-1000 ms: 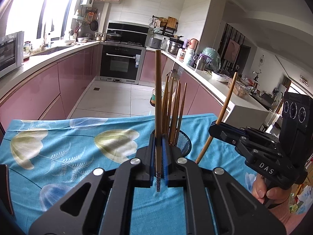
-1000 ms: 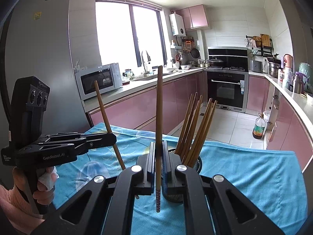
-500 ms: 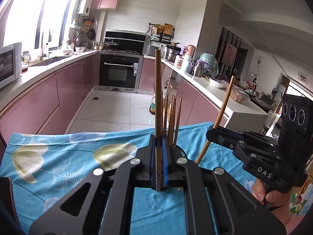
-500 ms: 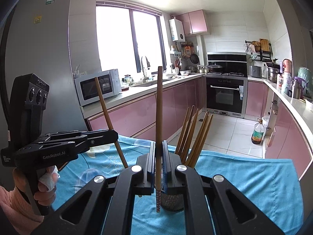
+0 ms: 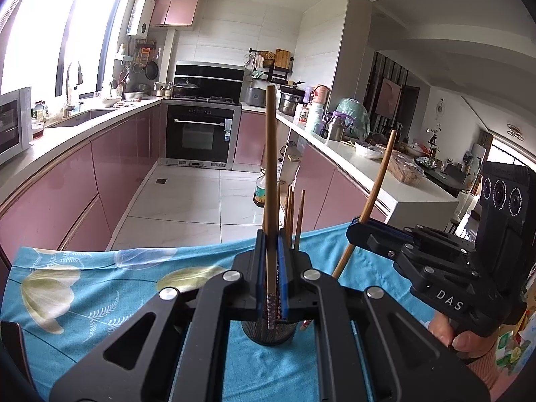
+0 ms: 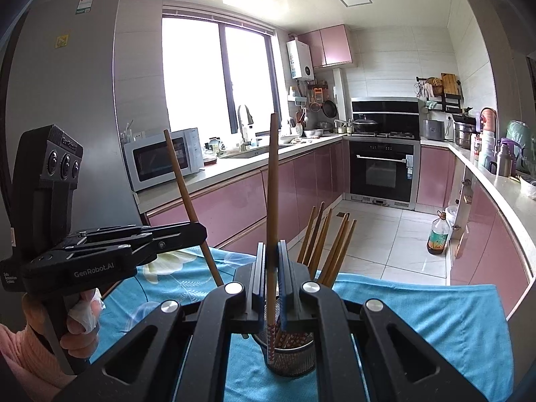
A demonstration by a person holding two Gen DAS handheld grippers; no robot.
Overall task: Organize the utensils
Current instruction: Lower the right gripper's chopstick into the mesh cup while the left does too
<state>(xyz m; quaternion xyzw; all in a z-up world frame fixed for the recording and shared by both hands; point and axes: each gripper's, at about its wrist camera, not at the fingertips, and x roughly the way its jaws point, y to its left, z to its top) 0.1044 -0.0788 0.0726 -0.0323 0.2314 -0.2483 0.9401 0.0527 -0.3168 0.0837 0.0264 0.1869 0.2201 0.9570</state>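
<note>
Chopsticks are the objects being organized, and each gripper is clamped on one. The left gripper (image 5: pixel 271 284) pinches a single brown chopstick (image 5: pixel 270 174) between its blue pads, holding it upright, its patterned lower end pointing down toward a dark mesh holder (image 5: pixel 269 330) that stands on the blue floral tablecloth (image 5: pixel 83 288). In the left wrist view, that lower end appears directly over the holder's mouth or just inside it; which one cannot be told.

The right gripper (image 6: pixel 272 281) is likewise closed on its own chopstick (image 6: pixel 272 184), also near vertical, with its decorated tip seen against the rim of the same holder (image 6: pixel 289 355). From the left view, the right gripper (image 5: pixel 360 229) sits off to one side, its stick (image 5: pixel 375 191) leaning at a slant.

Both sticks have their long axes roughly in line with the holder's opening, so the coming move looks like a straight lowering and release. Neither gripper seems clearly nearer.

Several other chopsticks (image 6: pixel 330 244) already stand in the holder, fanned out and leaning to the far side. All are slim, plain brown wood with small floral patterning at the lower ends.
</note>
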